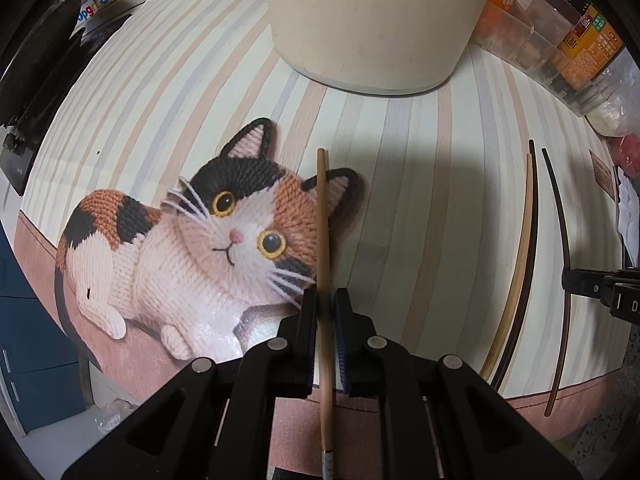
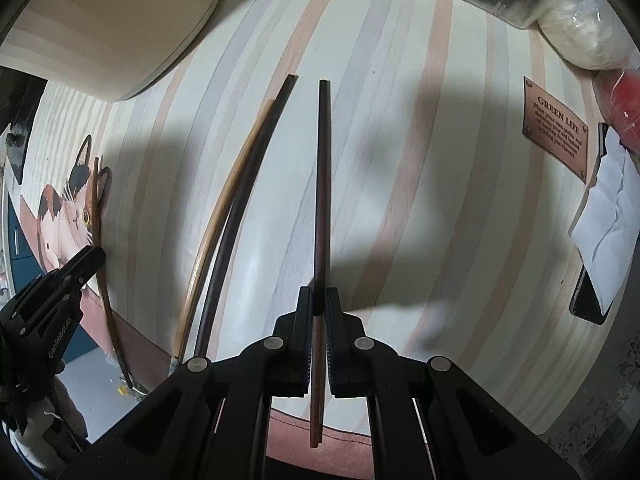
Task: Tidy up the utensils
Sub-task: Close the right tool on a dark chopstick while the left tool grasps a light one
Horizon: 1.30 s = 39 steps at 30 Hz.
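My left gripper point(image 1: 325, 300) is shut on a light wooden chopstick point(image 1: 323, 220) that lies lengthwise between the fingers over the cat picture on the striped mat. My right gripper point(image 2: 319, 300) is shut on a dark brown chopstick point(image 2: 322, 184) that points away along the mat. A light chopstick point(image 2: 224, 208) and a dark chopstick point(image 2: 244, 200) lie side by side on the mat just left of the right gripper; they also show at the right of the left wrist view, the light one point(image 1: 518, 248) beside the dark one point(image 1: 530, 240). A cream container point(image 1: 372, 20) stands at the back.
The striped mat point(image 1: 400, 200) with a knitted cat print point(image 1: 192, 248) covers the table. Clear spice jars and bottles point(image 1: 568, 40) stand at the back right. A "Green Life" label point(image 2: 556, 128), white paper point(image 2: 604, 224) and a dark phone-like slab point(image 2: 588, 292) lie at the right.
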Motion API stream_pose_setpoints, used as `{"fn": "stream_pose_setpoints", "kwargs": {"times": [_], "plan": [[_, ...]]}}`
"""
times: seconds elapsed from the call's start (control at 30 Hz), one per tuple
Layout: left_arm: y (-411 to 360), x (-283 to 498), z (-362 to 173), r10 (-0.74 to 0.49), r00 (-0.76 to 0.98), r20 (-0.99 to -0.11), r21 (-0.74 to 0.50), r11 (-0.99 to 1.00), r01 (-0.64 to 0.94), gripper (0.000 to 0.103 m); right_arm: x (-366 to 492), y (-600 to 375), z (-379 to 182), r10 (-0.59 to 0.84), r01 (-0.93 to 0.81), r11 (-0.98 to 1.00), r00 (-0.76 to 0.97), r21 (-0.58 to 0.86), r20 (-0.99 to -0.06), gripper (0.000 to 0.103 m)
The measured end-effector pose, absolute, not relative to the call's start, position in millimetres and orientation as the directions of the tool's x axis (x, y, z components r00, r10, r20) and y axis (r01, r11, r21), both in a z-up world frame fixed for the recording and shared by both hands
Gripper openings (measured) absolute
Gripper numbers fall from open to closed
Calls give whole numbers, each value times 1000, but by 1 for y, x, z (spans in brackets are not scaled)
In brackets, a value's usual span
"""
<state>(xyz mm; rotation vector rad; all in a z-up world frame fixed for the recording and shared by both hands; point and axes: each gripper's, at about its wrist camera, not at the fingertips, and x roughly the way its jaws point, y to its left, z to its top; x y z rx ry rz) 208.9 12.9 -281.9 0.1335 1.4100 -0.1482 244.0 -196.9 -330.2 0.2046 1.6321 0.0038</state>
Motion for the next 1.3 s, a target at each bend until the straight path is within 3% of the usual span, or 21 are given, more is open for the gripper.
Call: {"fn": "stream_pose_setpoints", "kwargs": {"times": [1.0,1.3], "plan": [[12,251,-279,-49,145,-988,-19,979,205,5,244,-173,-335,28,57,998,-96,23,-995,7],[20,235,-266,-88,165,-982,-55,980,192,5,222,-165,-335,102,122,988,-14,100,-995,6]]}}
